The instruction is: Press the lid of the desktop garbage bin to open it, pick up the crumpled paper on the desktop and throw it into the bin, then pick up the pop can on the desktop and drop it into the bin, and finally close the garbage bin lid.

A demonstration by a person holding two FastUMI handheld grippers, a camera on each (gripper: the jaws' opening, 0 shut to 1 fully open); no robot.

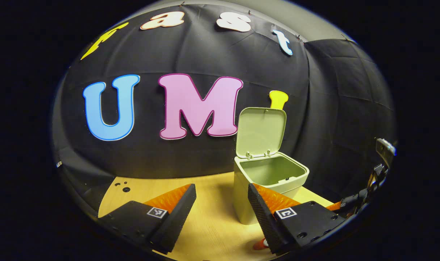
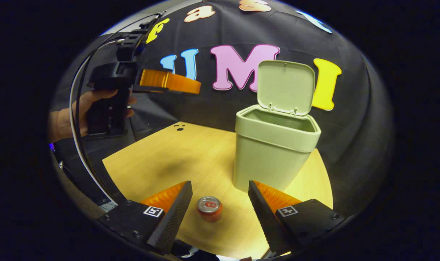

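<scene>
Since the bin's (image 2: 276, 152) lid (image 2: 286, 87) is already standing up and I can't spot any crumpled paper on the desk (image 2: 169, 159), I'd guess we're on the pop can step now, w/ the paper prob already inside (can't see down into it tho).

Left to right, all relative to the bin: the left gripper (image 2: 169, 81) sits up high and well off to the bin's left in the right gripper view, held by a hand (image 2: 73, 116). In its own view, it's (image 1: 221, 206) spread wide w/ nothing between the fingers, bin just ahead.

Next the pop can (image 2: 209, 208): standing upright, top facing up, on the desk in front of the bin and a bit left of it, near but not touching.

Right gripper (image 2: 220, 208) is wide open, empty, and the can sits btw its fingers but a little left of center, closer to the left finger. So right hand is way nearer. Imo the coming move is basically straight down/forward around the can, squeezing across its round body, axis vertical. Bin mouth is up and to the right from there.
</scene>
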